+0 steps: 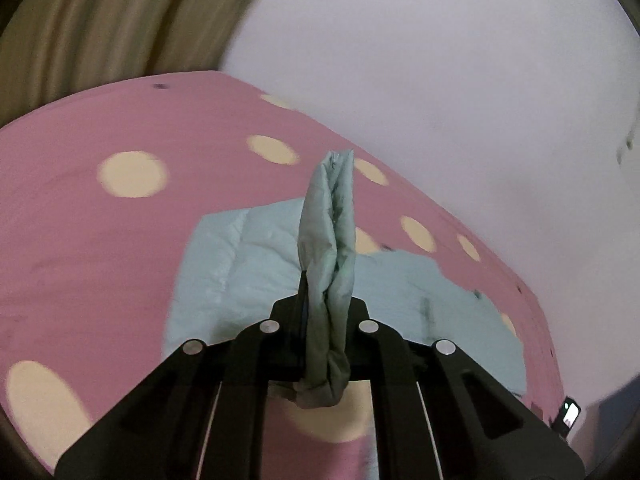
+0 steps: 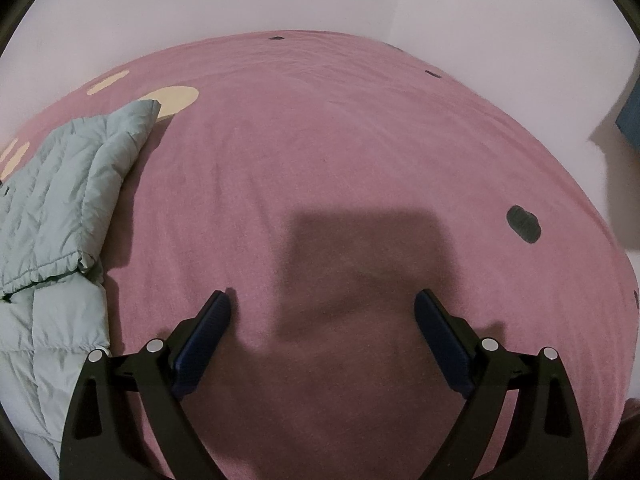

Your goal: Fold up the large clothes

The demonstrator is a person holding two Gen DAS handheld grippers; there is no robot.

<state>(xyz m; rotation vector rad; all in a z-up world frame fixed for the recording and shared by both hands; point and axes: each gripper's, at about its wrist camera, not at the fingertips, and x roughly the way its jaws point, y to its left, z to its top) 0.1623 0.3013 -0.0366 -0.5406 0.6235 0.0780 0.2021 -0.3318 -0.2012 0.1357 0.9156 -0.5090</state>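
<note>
Over pink bedspread (image 2: 320, 140), left gripper (image 1: 326, 280) pinches jacket (image 1: 328, 220); right gripper (image 2: 322, 312) splayed.

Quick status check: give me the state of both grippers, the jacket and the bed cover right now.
Left gripper: shut on a bunched fold of the jacket, lifted off the bed.
Right gripper: open, holding nothing, low over bare cover.
Jacket: light green quilted, partly folded, mostly lying on the bed.
Bed cover: pink, dotted, spread fairly smooth.

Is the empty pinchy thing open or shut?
Open. The right hand-held gripper has its blue pads spread wide, with only pink bedspread between them.
</note>
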